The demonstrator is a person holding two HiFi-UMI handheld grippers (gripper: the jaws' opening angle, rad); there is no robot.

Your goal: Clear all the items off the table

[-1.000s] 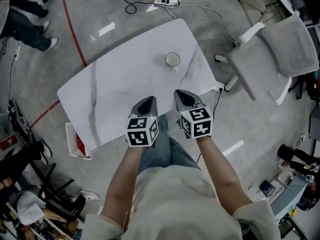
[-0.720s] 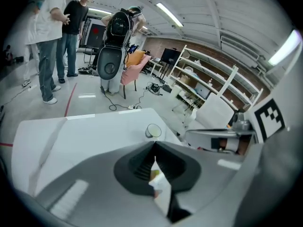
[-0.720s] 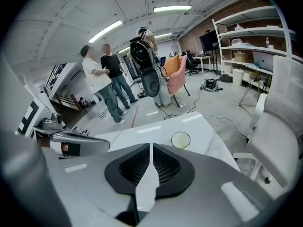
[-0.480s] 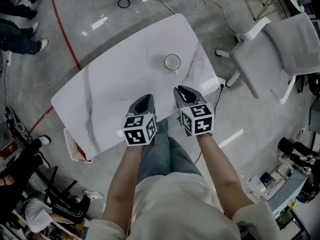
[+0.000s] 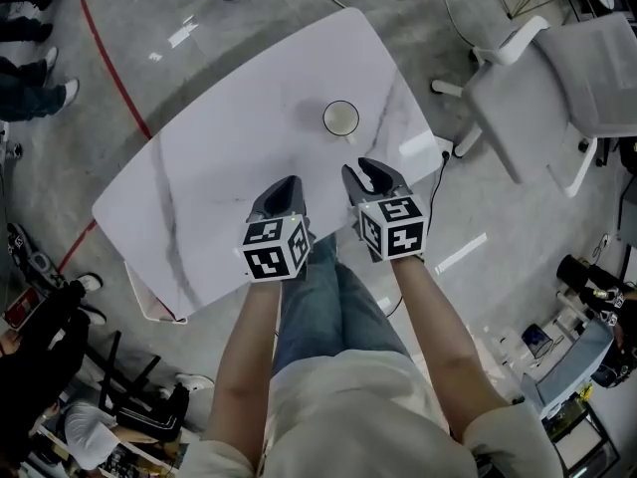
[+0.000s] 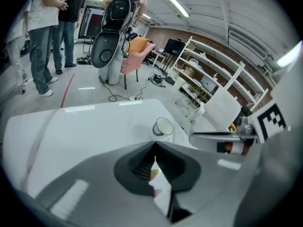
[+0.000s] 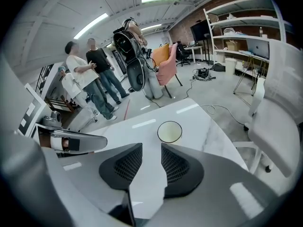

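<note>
A white cup [image 5: 340, 119] with a dark rim stands alone on the white marble table [image 5: 199, 177], toward its far right. The cup [image 7: 169, 131] lies straight ahead of my right gripper [image 7: 151, 162], whose jaws have just been opening and stand apart with nothing between them. In the head view that right gripper [image 5: 370, 177] hangs over the table's near edge, short of the cup. My left gripper [image 5: 286, 189] sits beside it, shut and empty. From the left gripper view the cup [image 6: 163, 126] is ahead and slightly right of the left gripper [image 6: 154, 147].
A white chair [image 5: 557, 98] stands right of the table, and a white bin [image 5: 149, 292] sits by its near left edge. A power strip with cables lies on the floor beyond the far end. People [image 7: 90, 79] stand at the far left.
Both grippers have come lower and slightly forward toward the table. The right gripper's jaws have parted; the left stays shut.
</note>
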